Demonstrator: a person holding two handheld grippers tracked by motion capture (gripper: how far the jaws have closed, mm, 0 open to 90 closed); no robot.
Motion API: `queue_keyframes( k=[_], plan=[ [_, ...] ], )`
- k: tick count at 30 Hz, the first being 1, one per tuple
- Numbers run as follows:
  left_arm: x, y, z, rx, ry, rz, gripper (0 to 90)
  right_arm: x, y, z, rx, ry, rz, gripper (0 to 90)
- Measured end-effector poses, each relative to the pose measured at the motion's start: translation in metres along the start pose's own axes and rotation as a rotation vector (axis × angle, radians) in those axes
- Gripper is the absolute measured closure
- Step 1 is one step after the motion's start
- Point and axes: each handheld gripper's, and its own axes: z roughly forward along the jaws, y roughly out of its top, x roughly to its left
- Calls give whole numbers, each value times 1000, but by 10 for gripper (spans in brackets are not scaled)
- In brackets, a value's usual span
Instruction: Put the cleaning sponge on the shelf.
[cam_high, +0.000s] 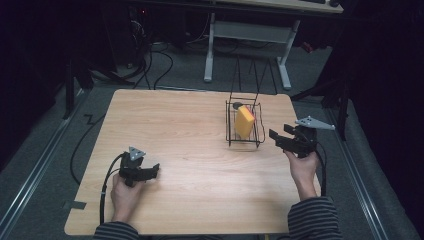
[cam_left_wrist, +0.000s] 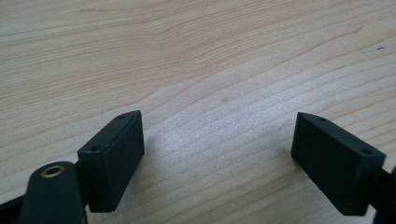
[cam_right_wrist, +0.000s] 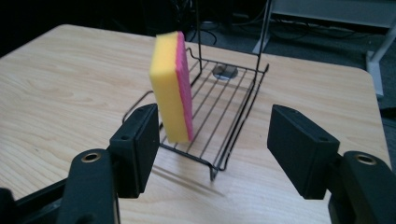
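A yellow sponge with a pink back (cam_high: 244, 121) (cam_right_wrist: 172, 88) stands on edge inside a black wire rack (cam_high: 231, 131) (cam_right_wrist: 233, 135) at the table's right half. My right gripper (cam_high: 276, 136) (cam_right_wrist: 212, 144) hovers just right of the rack, pointing at it, jaws open with nothing between them; the sponge stands a little beyond its fingertips. My left gripper (cam_high: 154, 170) (cam_left_wrist: 217, 154) rests low over bare wood at the front left, jaws open and empty.
The wooden table (cam_high: 190, 165) has bare room across its left and middle. A small dark round thing (cam_right_wrist: 225, 71) lies at the rack's far end. Beyond the table stand a white desk frame (cam_high: 250, 35) and floor cables (cam_high: 160, 65).
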Motion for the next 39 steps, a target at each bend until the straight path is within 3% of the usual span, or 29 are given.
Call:
queue_keyframes(
  k=[10, 18, 39],
  plan=[
    [0, 0, 0, 0, 0, 0, 177, -8, -14, -19, -43, 6, 35, 351],
    [0, 0, 0, 0, 0, 0, 177, -9, -25, -27, -44, -4, 35, 352],
    [0, 0, 0, 0, 0, 0, 177, -16, -62, -19, -41, -7, 96, 358]
  ],
)
